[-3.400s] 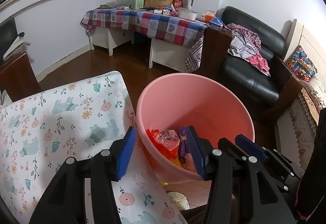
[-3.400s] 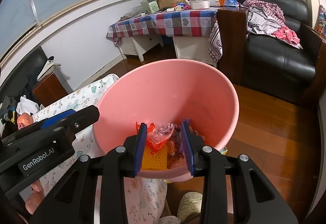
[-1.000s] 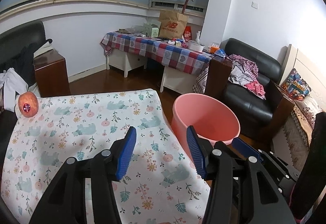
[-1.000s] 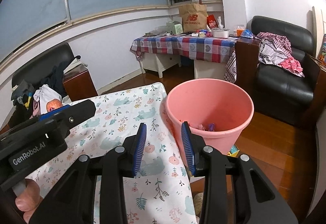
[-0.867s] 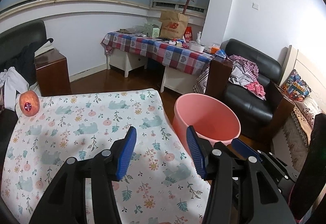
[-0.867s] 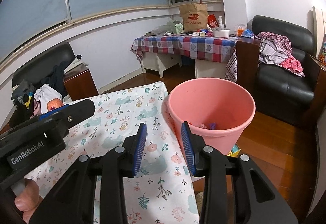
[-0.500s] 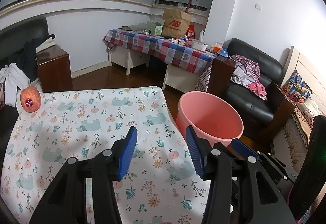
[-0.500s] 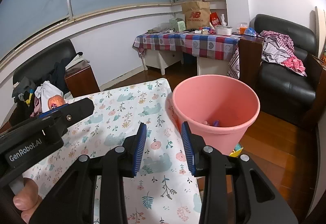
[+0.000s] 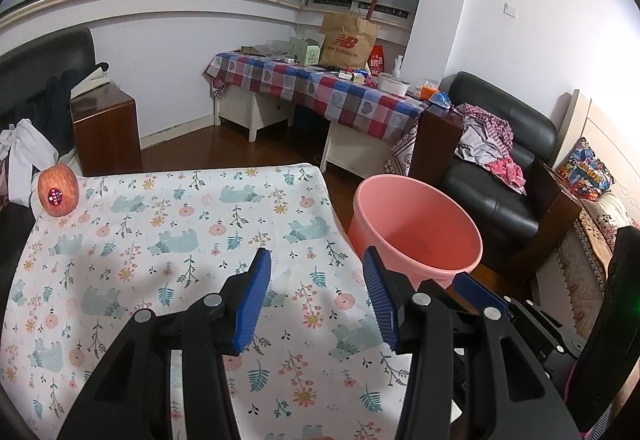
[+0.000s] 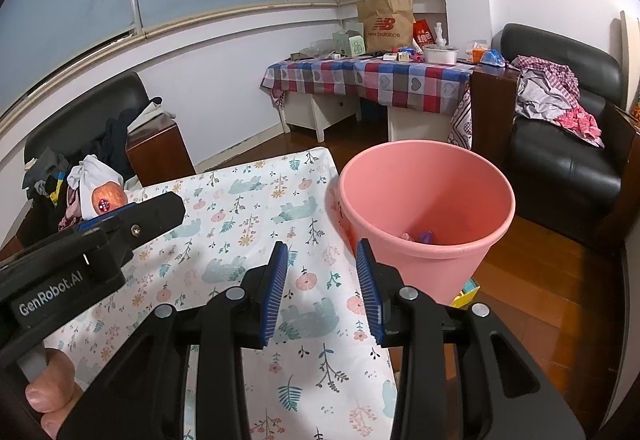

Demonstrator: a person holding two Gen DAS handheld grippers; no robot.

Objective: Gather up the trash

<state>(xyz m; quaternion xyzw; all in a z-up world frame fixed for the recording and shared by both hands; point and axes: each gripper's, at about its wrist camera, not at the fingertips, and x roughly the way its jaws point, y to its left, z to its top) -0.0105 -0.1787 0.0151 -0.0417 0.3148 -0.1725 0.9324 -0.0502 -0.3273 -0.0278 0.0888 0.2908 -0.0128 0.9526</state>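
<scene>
Beside the floral worktop (image 10: 240,208), on the floor, your pink bucket (image 10: 426,216) holds trash scraps (image 10: 418,237). Both your left tongs (image 9: 316,296) and right tongs (image 10: 322,290) hover open and empty above the cloth. An apple (image 9: 58,190) sits at the far corner.

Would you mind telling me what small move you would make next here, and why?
Probably nothing more than a slight pull back to scan the floral tablecloth: the left claw and right claw are both open and empty, wrappers already lie in the pink bucket, and only an apple sits on the cloth.
</scene>
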